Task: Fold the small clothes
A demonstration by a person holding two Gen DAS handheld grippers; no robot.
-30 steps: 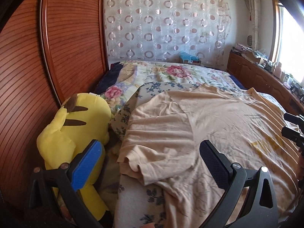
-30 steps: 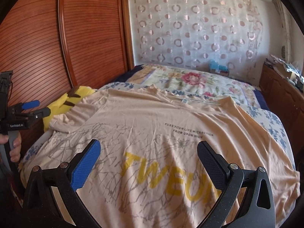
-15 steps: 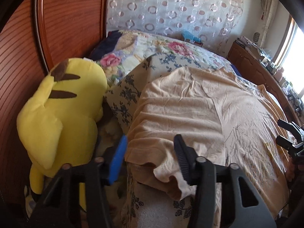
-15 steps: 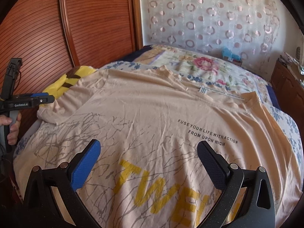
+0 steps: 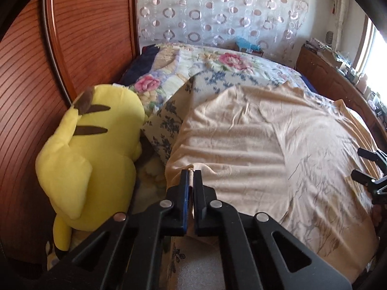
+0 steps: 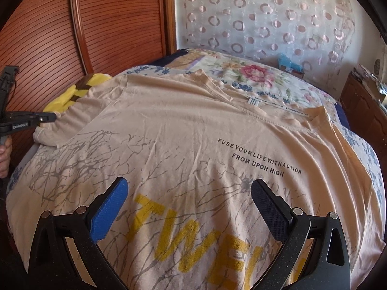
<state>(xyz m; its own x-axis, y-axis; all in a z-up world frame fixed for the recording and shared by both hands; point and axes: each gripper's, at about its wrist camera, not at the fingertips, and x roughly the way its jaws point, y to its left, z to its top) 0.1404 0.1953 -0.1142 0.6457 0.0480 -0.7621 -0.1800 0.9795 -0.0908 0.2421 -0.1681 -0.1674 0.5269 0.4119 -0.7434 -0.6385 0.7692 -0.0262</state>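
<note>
1. Left gripper (image 5: 191,172): jaws closed, pinching the sleeve hem (image 5: 193,169) of the peach T-shirt (image 5: 241,145), a sliver of cloth visible between the pads. The sleeve sits at the shirt's 9 o'clock edge in the right wrist view.
2. The T-shirt lies flat, print up, across the bed (image 6: 358,140); collar at 12 o'clock, bottom hem off frame at 6. Long axis runs 12 to 6, so the held sleeve likely folds across toward 3 o'clock.
3. Right gripper (image 6: 188,203): jaws wide open, nothing between them, hovering over the yellow lettering (image 6: 193,241) mid-chest. The far sleeve lies at about 2–3 o'clock from it, not gripped. Left gripper is the nearer one to any sleeve.
4. Yellow plush toy (image 5: 96,149) is just beside the held sleeve, at 9 o'clock of the left jaws, wedged against the wooden headboard (image 5: 72,48). It could snag if the sleeve is dragged outward; an inward fold looks clear.
5. Floral quilt (image 5: 217,62) at 12 o'clock beyond the collar, wooden cabinet (image 5: 338,82) at 2 o'clock; both well apart from the shirt's fold path.
</note>
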